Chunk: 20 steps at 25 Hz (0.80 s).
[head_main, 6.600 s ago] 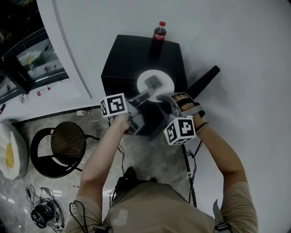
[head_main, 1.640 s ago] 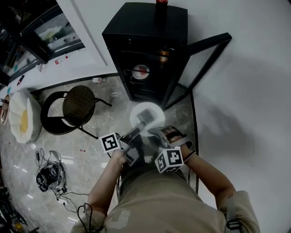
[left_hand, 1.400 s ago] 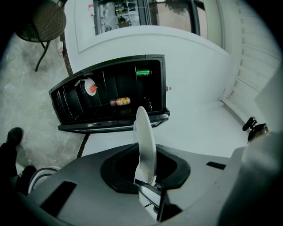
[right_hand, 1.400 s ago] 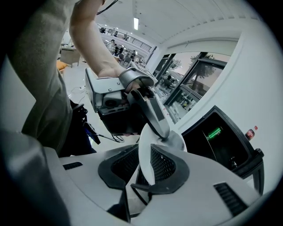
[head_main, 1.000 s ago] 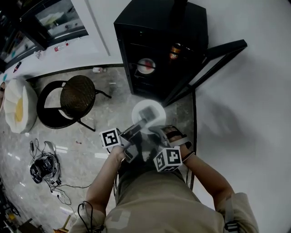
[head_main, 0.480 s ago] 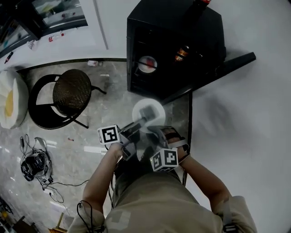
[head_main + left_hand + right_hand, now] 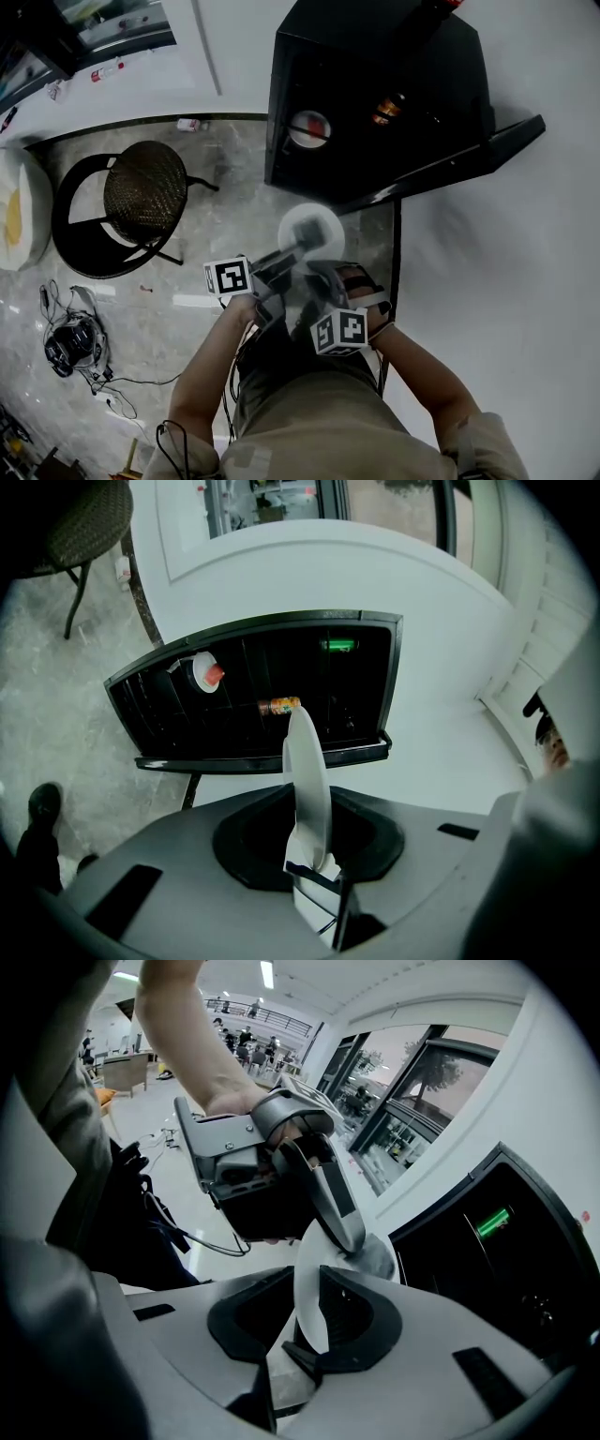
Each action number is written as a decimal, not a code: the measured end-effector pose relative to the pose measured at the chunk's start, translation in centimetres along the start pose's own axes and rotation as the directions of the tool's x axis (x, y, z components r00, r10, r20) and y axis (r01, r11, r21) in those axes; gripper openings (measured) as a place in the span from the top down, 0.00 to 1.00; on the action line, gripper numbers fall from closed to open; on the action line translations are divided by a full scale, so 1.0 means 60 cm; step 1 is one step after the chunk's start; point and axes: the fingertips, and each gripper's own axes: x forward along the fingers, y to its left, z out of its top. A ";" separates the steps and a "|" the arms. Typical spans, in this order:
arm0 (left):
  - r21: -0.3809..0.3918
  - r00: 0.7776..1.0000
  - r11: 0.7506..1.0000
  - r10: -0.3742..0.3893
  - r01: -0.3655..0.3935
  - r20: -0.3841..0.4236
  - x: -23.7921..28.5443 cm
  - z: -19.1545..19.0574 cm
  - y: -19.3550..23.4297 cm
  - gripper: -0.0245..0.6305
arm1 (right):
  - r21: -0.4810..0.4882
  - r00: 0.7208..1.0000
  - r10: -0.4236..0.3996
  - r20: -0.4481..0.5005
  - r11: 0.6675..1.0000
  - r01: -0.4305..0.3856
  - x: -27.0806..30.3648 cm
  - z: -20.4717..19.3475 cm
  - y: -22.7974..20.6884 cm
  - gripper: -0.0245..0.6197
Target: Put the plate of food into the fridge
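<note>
Plate of food [image 7: 309, 232] isn't in yet: we're carrying it in the air, short of the fridge. Both claws are clamped on its rim, the left gripper [image 7: 296, 247] from eight o'clock and the right gripper [image 7: 317, 272] from six. The fridge [image 7: 375, 56] stands at twelve with its door [image 7: 459, 164] swung open toward two, so we reckon only the carry-in and set-down remain. A chair [image 7: 141, 192] sits at nine, off our line. Inside, a small dish [image 7: 309, 128] and a bottle [image 7: 386, 108] take up shelf room, so we'd steer around them.
</note>
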 end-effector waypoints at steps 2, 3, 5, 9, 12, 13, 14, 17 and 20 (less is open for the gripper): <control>-0.005 1.000 1.000 0.004 -0.004 -0.004 -0.003 -0.001 0.005 0.86 | 0.008 1.000 0.003 -0.013 1.000 -0.003 0.004 0.001 0.004 0.85; -0.007 1.000 1.000 0.009 -0.009 -0.006 -0.005 -0.002 0.009 0.86 | 0.012 1.000 0.005 -0.020 1.000 -0.005 0.007 0.000 0.007 0.85; -0.012 1.000 1.000 0.023 -0.023 -0.010 -0.002 -0.003 0.026 0.86 | 0.017 1.000 0.010 -0.028 1.000 -0.010 0.019 -0.009 0.013 0.85; -0.024 0.999 0.999 0.044 -0.045 -0.018 0.006 -0.003 0.059 0.86 | 0.029 0.999 0.026 -0.034 0.999 -0.025 0.047 -0.027 0.023 0.85; -0.028 0.999 0.999 0.034 -0.034 -0.010 0.004 0.001 0.072 0.86 | 0.039 0.999 0.028 -0.039 0.999 -0.026 0.058 -0.028 0.024 0.85; -0.031 1.000 0.999 0.028 -0.028 -0.003 0.005 0.003 0.078 0.86 | 0.039 0.999 0.027 -0.042 0.999 -0.025 0.063 -0.031 0.024 0.85; -0.039 1.000 0.999 0.023 -0.023 0.005 0.008 0.003 0.084 0.86 | 0.037 0.999 0.026 -0.045 0.999 -0.024 0.068 -0.035 0.024 0.85; -0.071 0.999 0.997 0.026 -0.025 0.022 0.016 0.002 0.108 0.86 | 0.031 0.998 0.029 -0.051 0.999 -0.027 0.083 -0.052 0.025 0.85; -0.059 1.000 0.998 0.020 -0.019 0.015 0.025 0.002 0.125 0.86 | 0.031 0.998 0.031 -0.058 0.999 -0.029 0.097 -0.067 0.030 0.85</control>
